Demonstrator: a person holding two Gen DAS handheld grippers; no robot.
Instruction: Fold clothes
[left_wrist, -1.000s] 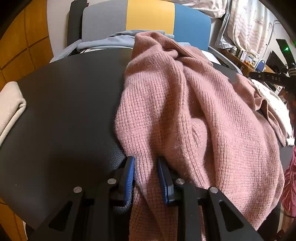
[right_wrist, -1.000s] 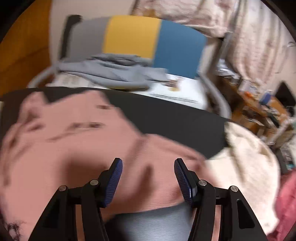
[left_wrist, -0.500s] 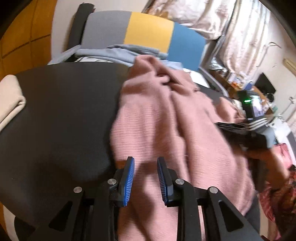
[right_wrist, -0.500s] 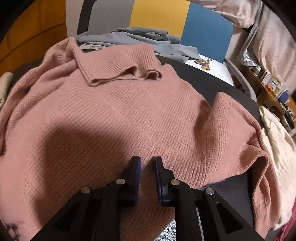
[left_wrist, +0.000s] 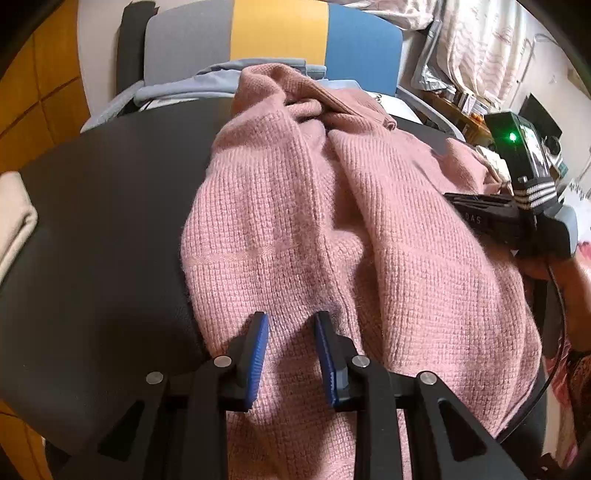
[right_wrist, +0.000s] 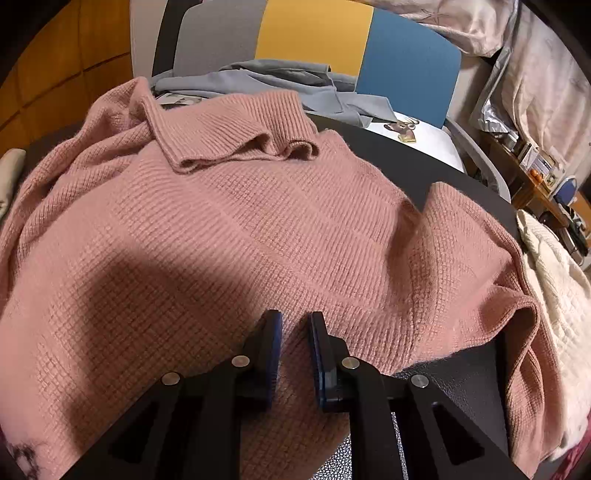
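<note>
A pink knit sweater (left_wrist: 295, 221) lies rumpled across the black table (left_wrist: 110, 221), its ribbed collar (right_wrist: 240, 129) at the far side. My left gripper (left_wrist: 290, 332) is shut on a bunched fold at the sweater's near left edge, with fabric pinched between the blue pads. In the right wrist view the sweater (right_wrist: 240, 240) spreads wide, and my right gripper (right_wrist: 295, 328) is shut on a ridge of knit near its front hem. The right gripper's housing with a green light (left_wrist: 517, 147) shows at the right of the left wrist view, held by a hand (left_wrist: 554, 273).
A chair with a grey, yellow and blue back (left_wrist: 277, 29) stands behind the table, with a grey garment (right_wrist: 277, 81) draped on it. A cream knit (right_wrist: 554, 277) lies at the right edge, a beige folded cloth (left_wrist: 14, 210) at the left. A cluttered shelf (right_wrist: 535, 166) stands far right.
My right gripper came down onto the sweater and its jaws closed from wide apart onto the knit. It has come into the left wrist view. The left gripper kept its hold.
</note>
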